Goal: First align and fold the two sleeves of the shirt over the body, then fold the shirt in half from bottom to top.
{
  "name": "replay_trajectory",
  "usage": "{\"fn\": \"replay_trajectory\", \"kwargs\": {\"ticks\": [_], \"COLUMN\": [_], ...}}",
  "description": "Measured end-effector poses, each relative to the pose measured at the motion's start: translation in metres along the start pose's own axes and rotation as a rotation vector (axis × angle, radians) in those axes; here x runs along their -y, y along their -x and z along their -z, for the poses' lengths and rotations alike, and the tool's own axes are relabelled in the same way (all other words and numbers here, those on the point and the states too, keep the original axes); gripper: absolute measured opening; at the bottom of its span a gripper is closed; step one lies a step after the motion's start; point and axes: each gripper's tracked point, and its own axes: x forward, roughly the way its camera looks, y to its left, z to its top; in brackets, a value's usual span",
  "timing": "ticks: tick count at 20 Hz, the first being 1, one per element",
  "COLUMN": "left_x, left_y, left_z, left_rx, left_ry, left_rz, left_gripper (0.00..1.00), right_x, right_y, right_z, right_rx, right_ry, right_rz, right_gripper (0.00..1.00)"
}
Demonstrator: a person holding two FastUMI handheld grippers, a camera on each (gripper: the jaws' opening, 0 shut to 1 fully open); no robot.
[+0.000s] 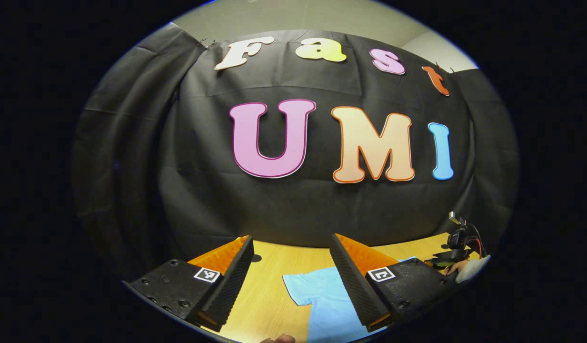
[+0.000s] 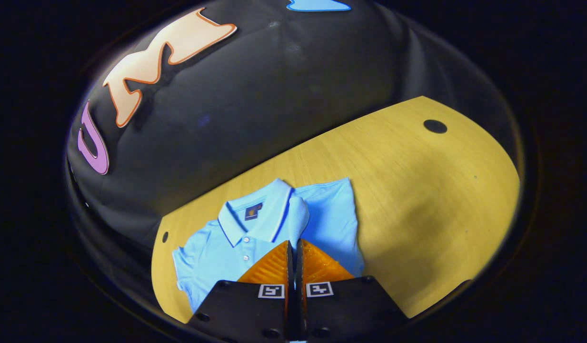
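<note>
Shirt [image 2: 255, 228] lies flat on the counter [image 2: 417, 190]. Right tongs [image 2: 293, 243] pinch one sleeve [image 2: 298, 214], pulled over the shirt's body. Left tongs [image 1: 291, 257] hang wide above it, holding nothing. Other sleeve and bottom fold are left.
</note>
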Motion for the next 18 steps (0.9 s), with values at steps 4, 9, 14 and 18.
{"fn": "replay_trajectory", "kwargs": {"ticks": [4,9,14,18], "left_x": [-0.010,-0.018,-0.013,-0.011], "left_y": [-0.005,-0.022,-0.057,-0.095], "left_z": [0.014,0.035,0.070,0.119], "left_rx": [-0.034,-0.069,-0.116,-0.200], "left_ry": [0.027,0.046,0.064,0.079], "left_rz": [-0.014,-0.029,-0.013,-0.015], "left_gripper": [0.96,0.95,0.95,0.95], "right_x": [-0.018,-0.035,-0.040,-0.030], "right_y": [-0.011,0.012,0.054,0.088], "right_z": [0.021,0.013,-0.003,-0.012], "right_rx": [-0.039,0.025,0.110,0.142], "right_ry": [-0.019,0.070,0.206,0.240], "right_rz": [-0.030,-0.083,-0.085,-0.070], "right_gripper": [0.02,0.92,0.97,0.97]}}
